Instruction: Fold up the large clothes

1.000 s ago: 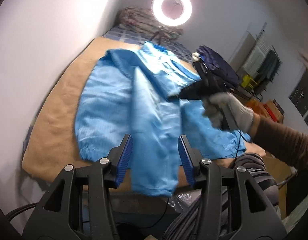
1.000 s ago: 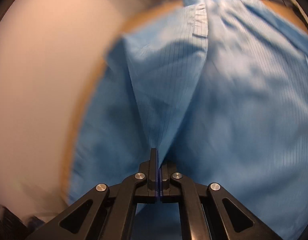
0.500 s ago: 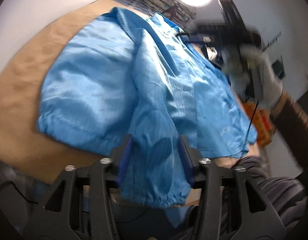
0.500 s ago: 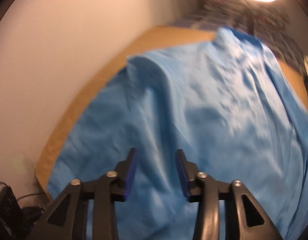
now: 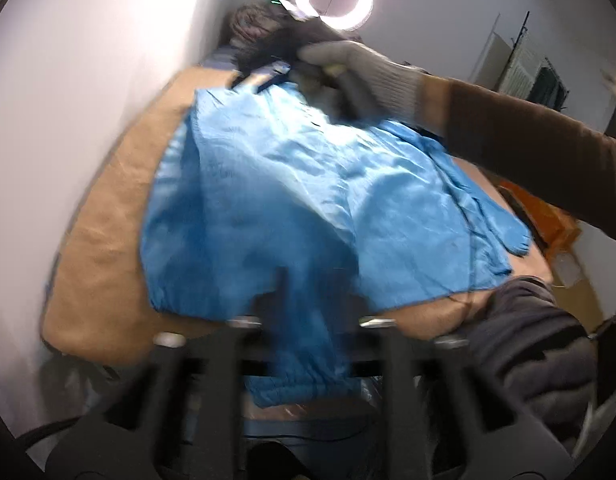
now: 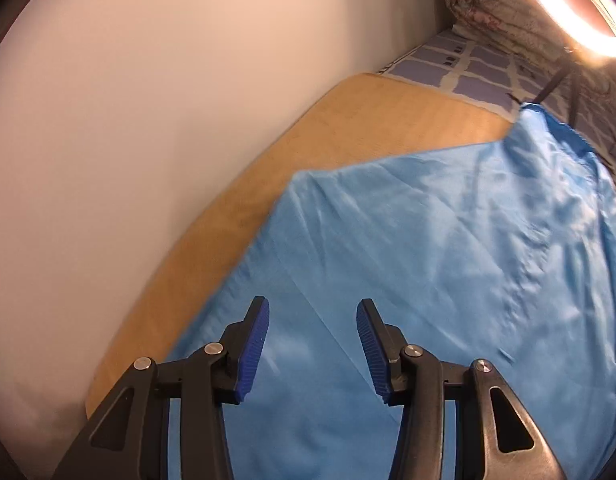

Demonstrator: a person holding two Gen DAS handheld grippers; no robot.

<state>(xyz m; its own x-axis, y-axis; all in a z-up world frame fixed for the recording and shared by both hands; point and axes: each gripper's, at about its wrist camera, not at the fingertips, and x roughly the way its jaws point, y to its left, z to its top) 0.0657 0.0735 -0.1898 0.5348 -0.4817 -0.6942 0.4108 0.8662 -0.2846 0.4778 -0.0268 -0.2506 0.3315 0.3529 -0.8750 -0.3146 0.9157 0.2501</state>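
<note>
A blue garment (image 5: 308,200) lies spread across a tan-covered bed (image 5: 108,248), filling mid-frame, one cuffed sleeve hanging over the near edge. At the bottom, the blurred left gripper (image 5: 313,304) is opening its jaws, the sleeve between them but not pinched. The right gripper (image 6: 312,344), gripped by a gloved hand (image 5: 363,76) at upper centre, hovers open and empty above the cloth.

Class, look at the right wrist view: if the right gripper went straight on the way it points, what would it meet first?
Probably the blue garment spread on the tan surface; the right gripper is open, nothing between its pads. Depth is unclear.
</note>
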